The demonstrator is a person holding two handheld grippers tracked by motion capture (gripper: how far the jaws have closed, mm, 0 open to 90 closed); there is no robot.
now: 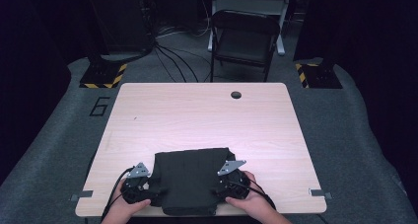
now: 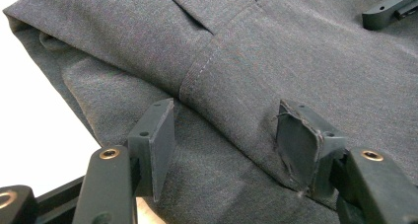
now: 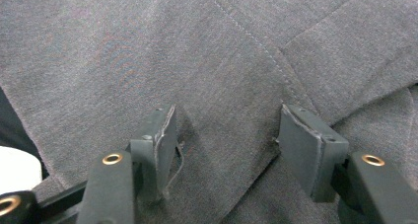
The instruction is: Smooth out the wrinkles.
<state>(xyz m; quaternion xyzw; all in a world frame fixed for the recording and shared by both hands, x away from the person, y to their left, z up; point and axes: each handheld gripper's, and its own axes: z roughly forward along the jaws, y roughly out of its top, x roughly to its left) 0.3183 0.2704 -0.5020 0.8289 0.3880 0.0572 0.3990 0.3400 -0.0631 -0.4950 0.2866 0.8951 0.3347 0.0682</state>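
1. A folded dark grey garment (image 1: 191,182) lies at the near edge of a light wooden table (image 1: 207,115), right in front of the person.
2. The left gripper (image 1: 148,188) rests at the garment's left side and the right gripper (image 1: 223,189) at its right side, each held in one hand.
3. In the left gripper view, both jaws stand apart over the cloth, one on each side of a stitched seam (image 2: 204,68); nothing is pinched.
4. In the right gripper view, the jaws are likewise spread, with flat cloth beneath them and no fold caught.
5. To grip well, each gripper probably needs to press down until a ridge of cloth rises between its pads, then close firmly.
6. Taking both sides at matching points should keep the garment level when it is lifted or folded.
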